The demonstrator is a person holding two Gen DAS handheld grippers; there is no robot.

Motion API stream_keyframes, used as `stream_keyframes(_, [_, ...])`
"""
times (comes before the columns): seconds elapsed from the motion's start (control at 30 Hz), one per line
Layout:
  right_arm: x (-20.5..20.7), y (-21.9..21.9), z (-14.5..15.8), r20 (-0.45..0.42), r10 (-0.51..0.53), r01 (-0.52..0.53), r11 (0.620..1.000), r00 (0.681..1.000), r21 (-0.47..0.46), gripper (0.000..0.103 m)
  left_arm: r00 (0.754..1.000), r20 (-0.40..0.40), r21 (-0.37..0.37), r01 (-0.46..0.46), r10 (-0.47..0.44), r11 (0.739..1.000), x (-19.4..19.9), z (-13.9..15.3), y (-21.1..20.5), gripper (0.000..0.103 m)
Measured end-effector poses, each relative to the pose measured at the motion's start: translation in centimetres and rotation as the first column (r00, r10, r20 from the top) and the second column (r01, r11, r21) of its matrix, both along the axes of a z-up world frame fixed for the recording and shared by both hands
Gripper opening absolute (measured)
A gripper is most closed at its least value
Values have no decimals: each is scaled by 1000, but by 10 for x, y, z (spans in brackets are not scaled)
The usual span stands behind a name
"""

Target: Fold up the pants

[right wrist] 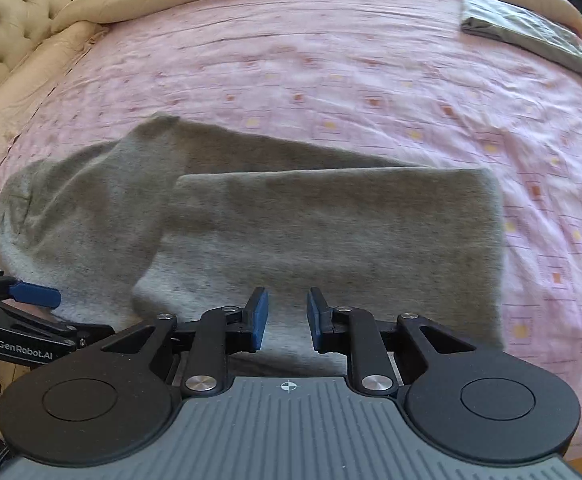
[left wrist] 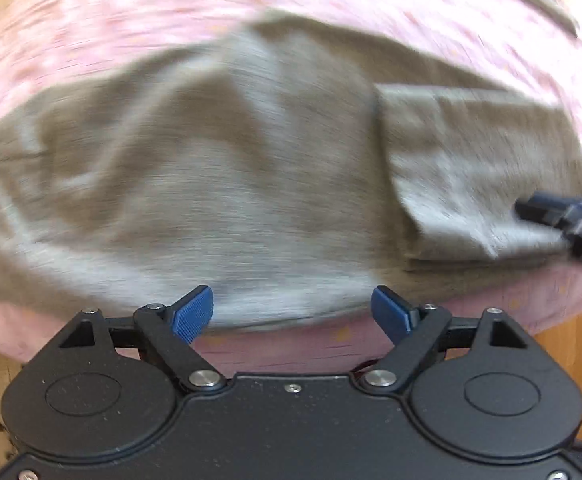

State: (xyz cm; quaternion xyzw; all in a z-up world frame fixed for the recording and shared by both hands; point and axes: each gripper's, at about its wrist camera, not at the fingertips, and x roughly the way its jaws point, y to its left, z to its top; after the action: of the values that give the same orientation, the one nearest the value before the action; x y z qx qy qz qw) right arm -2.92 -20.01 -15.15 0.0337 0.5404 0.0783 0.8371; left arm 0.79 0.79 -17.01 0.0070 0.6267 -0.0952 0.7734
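So, grey soft-knit sweatpants (right wrist: 251,224) lying flat on the pink patterned bed sheet (right wrist: 331,80), long axis running 9 to 3 o'clock across both wrist views. Already partly folded, by the looks of it: one end doubled back over the rest, its edge showing from about 10 o'clock down to 8 in the right wrist view.

Right gripper (right wrist: 288,318) parked just at the near edge of the doubled layer, cloth dead ahead at 12 o'clock, jaws parted a little and gripping nothing. Left gripper (left wrist: 292,314) hanging at the near edge of the single-layer end, jaws spread wide, also empty. Probably the left one nearer the loose end, so likely that end gets brought over toward 3 o'clock next, just a guess though.

Hard to make out: left wrist view badly smeared, so no waistband or cuffs visible there, and can't say which end is which. Near hem tucked out of sight under both gripper bodies. Another folded grey cloth (right wrist: 531,36) sitting at 1 o'clock, well apart, partly cut off in the left view.
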Motion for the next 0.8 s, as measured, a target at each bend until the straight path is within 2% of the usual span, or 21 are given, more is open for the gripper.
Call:
stream_keyframes(0.07, [3, 26, -6, -14, 29, -29, 1000, 999, -7, 21, 997, 18, -3, -71, 71, 997, 1, 9, 32, 87])
stream_keyframes(0.17, [2, 55, -16, -50, 12, -13, 1000, 999, -26, 21, 987, 55, 17, -154, 153, 988, 3, 18, 79, 87])
stream_keyframes(0.23, [3, 69, -22, -85, -10, 7, 999, 996, -31, 22, 978, 85, 31, -195, 192, 980, 5, 25, 108, 87])
stream_keyframes(0.33, [5, 86, -27, -107, -36, 25, 995, 994, -102, 22, 969, 103, 61, -233, 226, 970, 12, 25, 149, 87])
stream_keyframes(0.53, [8, 92, -32, -112, -128, 111, 983, 985, -144, 22, 962, 115, 70, -256, 247, 964, 24, 12, 214, 87])
stream_keyframes(0.63, [9, 95, -30, -112, -149, 128, 976, 982, -178, 22, 966, 110, 58, -240, 233, 969, 31, 2, 228, 87])
stream_keyframes(0.77, [15, 101, -29, -121, -165, 135, 965, 979, -223, 22, 975, 32, 22, -220, 219, 975, 47, -28, 235, 92])
stream_keyframes(0.8, [16, 102, -28, -127, -173, 140, 962, 977, -233, 22, 976, 17, 9, -216, 216, 976, 51, -35, 237, 97])
